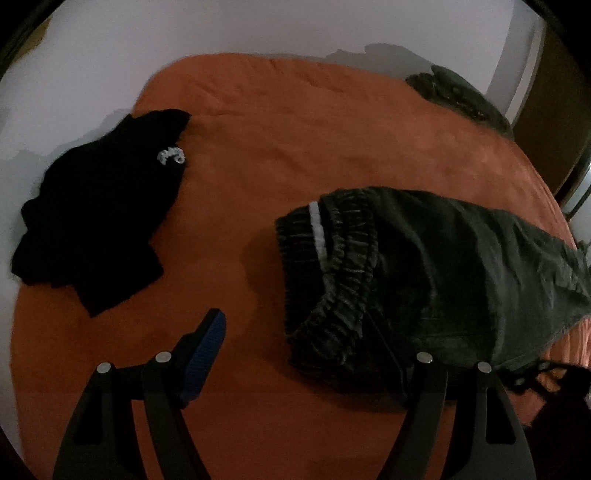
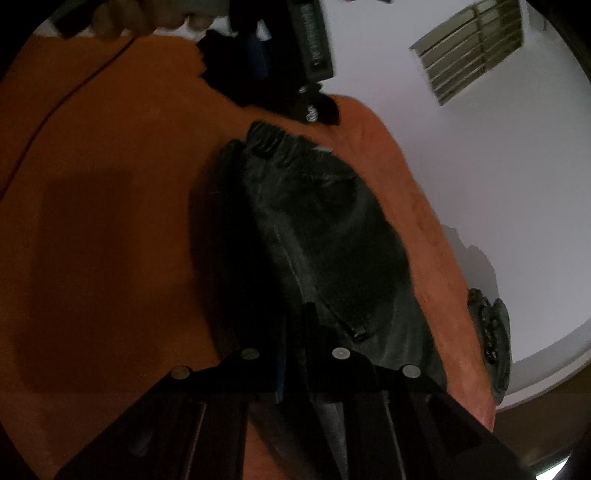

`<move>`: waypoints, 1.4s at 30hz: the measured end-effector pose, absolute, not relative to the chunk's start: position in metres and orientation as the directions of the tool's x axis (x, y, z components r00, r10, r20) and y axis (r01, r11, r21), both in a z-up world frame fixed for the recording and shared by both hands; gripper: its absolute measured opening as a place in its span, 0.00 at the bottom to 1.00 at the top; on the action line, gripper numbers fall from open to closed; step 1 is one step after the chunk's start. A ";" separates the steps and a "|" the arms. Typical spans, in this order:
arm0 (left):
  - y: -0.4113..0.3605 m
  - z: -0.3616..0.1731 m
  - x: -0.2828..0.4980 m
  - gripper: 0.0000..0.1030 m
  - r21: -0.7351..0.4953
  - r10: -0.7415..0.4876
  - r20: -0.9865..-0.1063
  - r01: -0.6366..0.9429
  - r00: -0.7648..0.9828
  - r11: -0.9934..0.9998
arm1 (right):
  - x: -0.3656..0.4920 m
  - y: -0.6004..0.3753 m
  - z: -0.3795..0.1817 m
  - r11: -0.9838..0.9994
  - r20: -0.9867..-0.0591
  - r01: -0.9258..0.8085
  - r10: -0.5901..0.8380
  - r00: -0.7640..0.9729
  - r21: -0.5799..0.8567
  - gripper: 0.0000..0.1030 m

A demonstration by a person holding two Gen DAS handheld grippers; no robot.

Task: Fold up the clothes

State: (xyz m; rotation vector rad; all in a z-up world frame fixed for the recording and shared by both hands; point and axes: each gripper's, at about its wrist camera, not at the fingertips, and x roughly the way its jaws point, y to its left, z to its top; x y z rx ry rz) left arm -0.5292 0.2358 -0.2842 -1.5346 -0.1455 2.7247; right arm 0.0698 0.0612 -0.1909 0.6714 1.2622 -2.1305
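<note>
Over the orange bed (image 1: 295, 147), left claw (image 1: 306, 343) tilted down, jaws wide; right claw (image 2: 293, 332) clamped on dark green trousers (image 2: 325, 229).

An orange bed cover (image 1: 295, 147) is seen from above against a pale wall (image 1: 258, 26). Dark green shorts (image 1: 424, 266) with a gathered elastic waistband (image 1: 332, 280) and a white inner label (image 1: 317, 225) are laid toward the cover's right edge. A black garment (image 1: 96, 210) bearing a small pale print (image 1: 170, 156) is spread at the left edge. A further dark olive garment (image 1: 454, 92) is bunched at the far right corner. The left gripper (image 1: 301, 347) is held wide apart, one blue-padded finger (image 1: 205, 354) over bare cover, the other partly hidden beneath the waistband.
</note>
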 end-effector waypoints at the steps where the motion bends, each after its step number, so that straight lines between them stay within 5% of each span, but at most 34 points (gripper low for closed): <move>1: 0.237 -0.287 -0.530 0.75 -0.106 0.072 -0.855 0.036 -0.513 -0.994 | 0.072 0.061 -0.197 -0.378 -0.672 0.694 -0.213 -0.709 -0.612 0.07; 8: 0.244 -0.312 -0.533 0.71 -0.179 0.153 -0.884 0.019 -0.442 -0.984 | 0.083 0.068 -0.177 -0.430 -0.639 0.675 -0.250 -0.727 -0.599 0.07; 14: 0.232 -0.317 -0.533 0.49 -0.210 0.153 -0.889 0.086 -0.432 -0.974 | 0.088 0.068 -0.182 -0.413 -0.643 0.686 -0.262 -0.720 -0.599 0.07; 16: 0.228 -0.317 -0.528 0.33 -0.209 0.135 -0.879 0.114 -0.458 -0.971 | 0.089 0.067 -0.189 -0.397 -0.646 0.691 -0.264 -0.716 -0.604 0.07; 30: 0.230 -0.314 -0.494 0.22 -0.146 0.056 -0.868 0.146 -0.493 -0.978 | 0.099 0.075 -0.205 -0.328 -0.661 0.708 -0.261 -0.704 -0.625 0.07; 36: 0.234 -0.316 -0.480 0.22 -0.109 0.040 -0.878 0.118 -0.477 -0.987 | 0.111 0.090 -0.185 -0.274 -0.734 0.792 -0.300 -0.609 -0.545 0.22; 40: 0.226 -0.310 -0.483 0.22 -0.089 0.020 -0.887 0.128 -0.461 -0.988 | 0.097 0.136 -0.140 -0.364 -0.705 0.760 -0.301 -0.642 -0.538 0.52; 42: 0.226 -0.300 -0.486 0.24 -0.057 -0.019 -0.885 0.148 -0.466 -0.987 | 0.076 0.163 -0.129 -0.434 -0.687 0.715 -0.253 -0.681 -0.548 0.52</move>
